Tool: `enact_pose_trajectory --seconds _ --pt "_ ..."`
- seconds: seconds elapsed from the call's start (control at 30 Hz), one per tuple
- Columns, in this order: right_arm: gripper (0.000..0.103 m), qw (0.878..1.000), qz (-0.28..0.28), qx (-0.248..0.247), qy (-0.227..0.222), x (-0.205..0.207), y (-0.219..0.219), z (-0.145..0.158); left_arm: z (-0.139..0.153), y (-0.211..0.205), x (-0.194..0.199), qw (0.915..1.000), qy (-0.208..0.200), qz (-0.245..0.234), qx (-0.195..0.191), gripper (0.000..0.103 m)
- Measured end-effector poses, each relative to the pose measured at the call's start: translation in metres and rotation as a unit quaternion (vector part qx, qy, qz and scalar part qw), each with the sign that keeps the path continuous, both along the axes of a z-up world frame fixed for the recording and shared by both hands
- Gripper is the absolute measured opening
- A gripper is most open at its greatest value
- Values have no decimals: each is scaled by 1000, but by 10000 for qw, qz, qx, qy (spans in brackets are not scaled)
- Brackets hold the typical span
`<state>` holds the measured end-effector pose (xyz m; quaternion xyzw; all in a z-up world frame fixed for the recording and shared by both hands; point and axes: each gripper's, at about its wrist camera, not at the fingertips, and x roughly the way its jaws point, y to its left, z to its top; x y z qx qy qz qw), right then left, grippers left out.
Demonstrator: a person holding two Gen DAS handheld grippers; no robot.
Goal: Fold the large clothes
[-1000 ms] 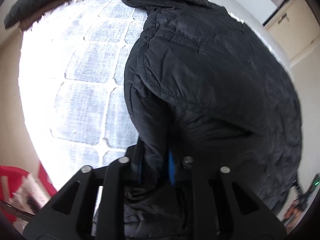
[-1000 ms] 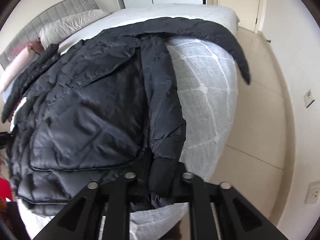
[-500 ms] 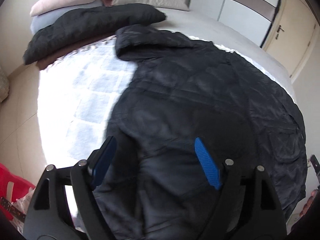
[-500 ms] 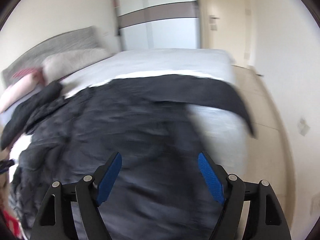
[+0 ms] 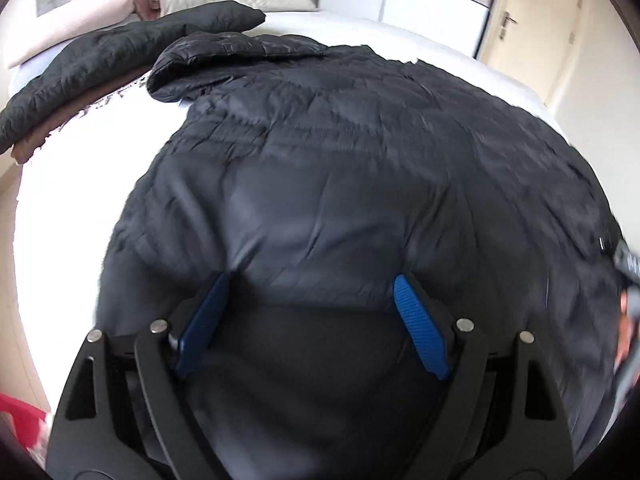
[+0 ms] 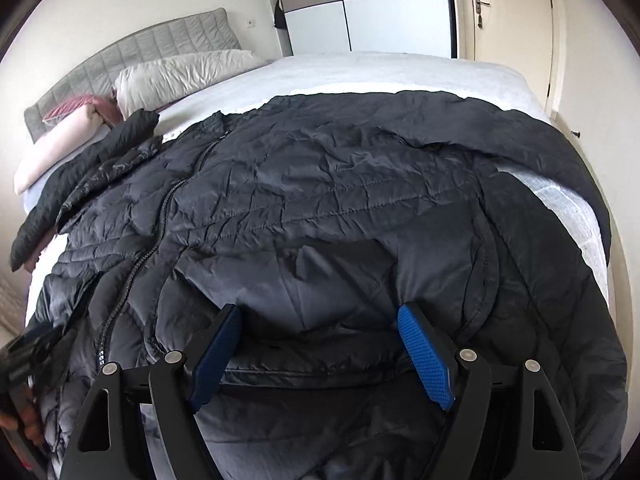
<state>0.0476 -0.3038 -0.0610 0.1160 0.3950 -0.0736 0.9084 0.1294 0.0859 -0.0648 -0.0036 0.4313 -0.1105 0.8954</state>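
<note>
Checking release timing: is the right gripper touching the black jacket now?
Cannot tell. In the right wrist view the right gripper is open over the black jacket, nothing between its blue pads; contact or gap at the tips isn't plain.

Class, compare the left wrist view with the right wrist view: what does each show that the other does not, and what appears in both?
Only the left wrist view shows the red object at the lower left edge. Only the right wrist view shows the jacket's zipper and the grey headboard. Both show the black puffer jacket spread on the bed, the pillows, the door, and an open gripper above the fabric: left gripper, right gripper.
</note>
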Motion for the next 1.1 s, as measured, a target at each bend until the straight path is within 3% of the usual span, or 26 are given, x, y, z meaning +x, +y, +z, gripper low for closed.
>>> enact_pose_trajectory --seconds 0.2,0.3,0.4,0.57,0.7,0.87,1.1 --pt "86 9986 2 -476 230 3 15 0 4 38 -25 9990 193 -48 412 85" --pt "88 9947 -120 -886 515 -9 17 7 23 42 -23 9979 362 70 532 85" --pt "88 9930 -238 -1035 519 -10 25 20 44 34 -7 9964 209 73 820 85" --pt "88 9924 182 -1204 179 -5 41 35 64 1 63 9805 35 105 1962 86" --pt "88 9879 479 -1426 371 -4 47 27 60 -22 129 9678 54 195 2508 86" --pt "88 9861 584 -1523 314 -1 41 27 43 -43 221 9637 145 598 2599 86" --pt "88 9839 621 -1640 333 18 33 20 12 -64 306 9532 -82 1179 2784 86"
